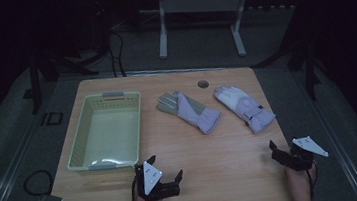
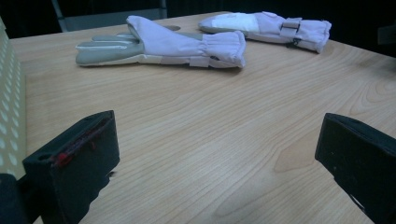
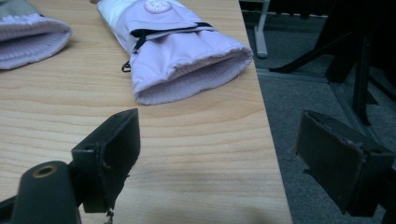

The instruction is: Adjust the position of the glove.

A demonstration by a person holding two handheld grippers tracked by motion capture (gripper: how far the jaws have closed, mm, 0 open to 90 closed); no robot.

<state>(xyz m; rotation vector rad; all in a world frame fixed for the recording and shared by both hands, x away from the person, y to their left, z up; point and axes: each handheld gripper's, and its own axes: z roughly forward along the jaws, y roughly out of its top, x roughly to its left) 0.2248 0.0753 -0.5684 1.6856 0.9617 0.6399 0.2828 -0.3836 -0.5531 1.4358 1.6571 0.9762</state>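
Two gloves lie on the table [image 1: 212, 152] toward its far edge, with a basket [image 1: 107, 130] standing empty along the left edge, so the likely job is to carry the gloves into it. The left glove [image 1: 190, 110] lies near the middle of the far half, cuff pointing toward the near right; the right glove [image 1: 244, 107] lies beside it, close to the right edge, its open cuff just at that edge in the right gripper view.

For the reach, a good plan is to go for the cuff of each glove (the bunched, padded end gives the most to bite on). Come in low and level with the table, and close across the thickness of the cuff rather than along the flat palm. The right glove's cuff sits so near the edge that a push could slide it off, so approach from above, not from the side.

The left gripper [image 1: 166, 169] rests near the near edge by the basket's near right corner, its fingers wide apart and holding nothing. The right gripper [image 1: 285, 154] sits at the near right corner, fingers likewise spread wide, touching no glove.
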